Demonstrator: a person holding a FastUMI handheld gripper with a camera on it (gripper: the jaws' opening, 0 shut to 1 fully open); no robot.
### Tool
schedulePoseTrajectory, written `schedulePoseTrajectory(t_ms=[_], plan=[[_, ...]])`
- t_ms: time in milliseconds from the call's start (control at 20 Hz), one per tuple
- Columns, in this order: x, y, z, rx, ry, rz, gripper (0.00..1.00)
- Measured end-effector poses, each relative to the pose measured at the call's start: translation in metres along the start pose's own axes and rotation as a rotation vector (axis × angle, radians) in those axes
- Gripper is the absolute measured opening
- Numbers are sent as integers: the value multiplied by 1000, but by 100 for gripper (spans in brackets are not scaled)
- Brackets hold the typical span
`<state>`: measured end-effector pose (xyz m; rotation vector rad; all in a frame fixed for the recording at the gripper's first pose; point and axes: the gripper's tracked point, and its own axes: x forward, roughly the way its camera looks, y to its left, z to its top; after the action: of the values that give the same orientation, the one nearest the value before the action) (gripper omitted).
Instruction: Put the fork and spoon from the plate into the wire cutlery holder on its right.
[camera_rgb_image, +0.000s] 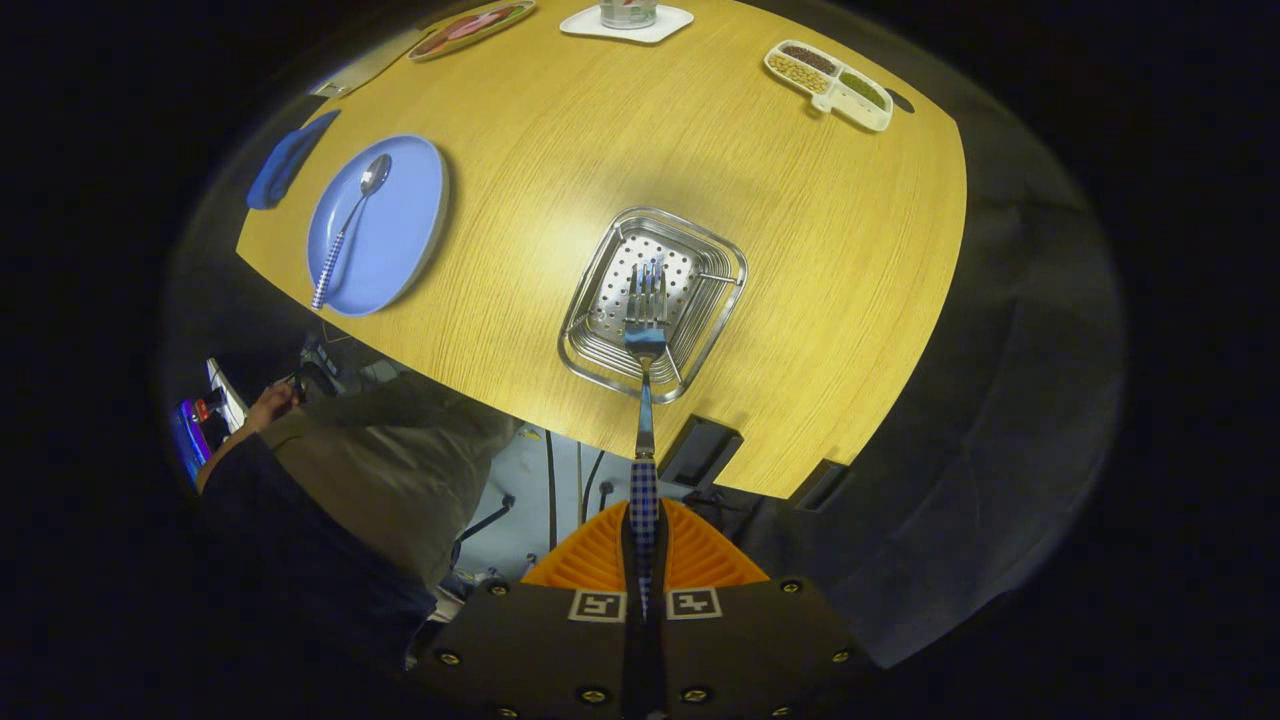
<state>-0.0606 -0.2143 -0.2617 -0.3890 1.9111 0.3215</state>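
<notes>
wooden table (560, 150), gripper (643, 545) clamped on fork (646, 330), tines over wire cutlery holder (700, 330); spoon (348, 225) on plate (405, 215)

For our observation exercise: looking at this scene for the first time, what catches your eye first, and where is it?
The fork, clamped by its checked handle between the closed jaws of the gripper, points tines-first over the wire cutlery holder just ahead. Off to the holder's left, the blue plate carries the spoon on the wooden table.
</notes>
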Motion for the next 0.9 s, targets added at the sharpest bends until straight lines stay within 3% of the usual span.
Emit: schedulePoseTrajectory(t_ms=[300, 600, 900], plan=[[13, 2, 18, 11, 89, 48, 0], [21, 3, 36, 25, 136, 55, 9], [19, -1, 45, 27, 141, 48, 10]])
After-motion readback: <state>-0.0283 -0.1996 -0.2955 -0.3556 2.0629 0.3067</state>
